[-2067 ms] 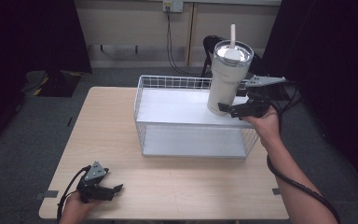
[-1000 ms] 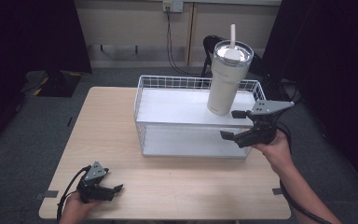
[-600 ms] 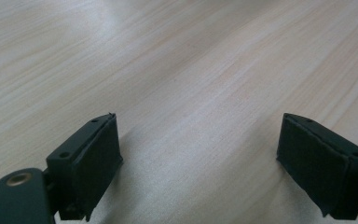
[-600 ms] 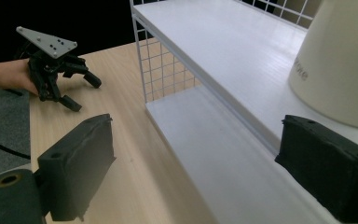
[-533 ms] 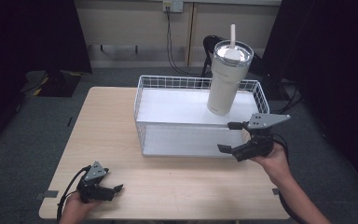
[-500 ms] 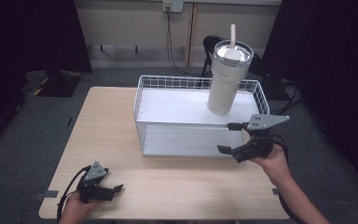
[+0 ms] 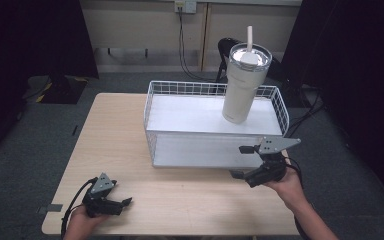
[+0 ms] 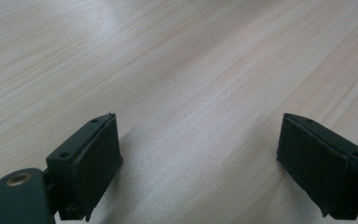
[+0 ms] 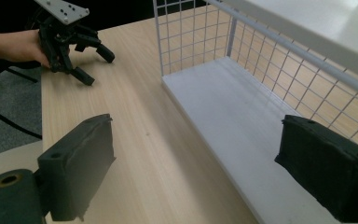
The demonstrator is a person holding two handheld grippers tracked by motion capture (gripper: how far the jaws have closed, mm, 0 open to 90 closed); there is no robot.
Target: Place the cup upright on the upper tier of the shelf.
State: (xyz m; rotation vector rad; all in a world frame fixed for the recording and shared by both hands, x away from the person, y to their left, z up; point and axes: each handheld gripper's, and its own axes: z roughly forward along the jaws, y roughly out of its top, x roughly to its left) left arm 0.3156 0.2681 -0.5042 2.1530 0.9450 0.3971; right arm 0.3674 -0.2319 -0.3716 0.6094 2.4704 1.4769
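In the basket (image 7: 215,150), toward its 1 o'clock corner, the tumbler (image 7: 242,85) stands upright with lid and straw (image 7: 249,39), touching no gripper. The basket is white wire with a white lining, set on the table (image 7: 120,130) past its centre. Right gripper (image 7: 241,161) is at the basket's 5 o'clock, just outside the near wall, jaws spread wide, holding nothing; its own view looks along that wall. Left gripper (image 7: 125,202) rests at the table's 7 o'clock edge, well apart from the basket, jaws wide open and empty over bare wood.
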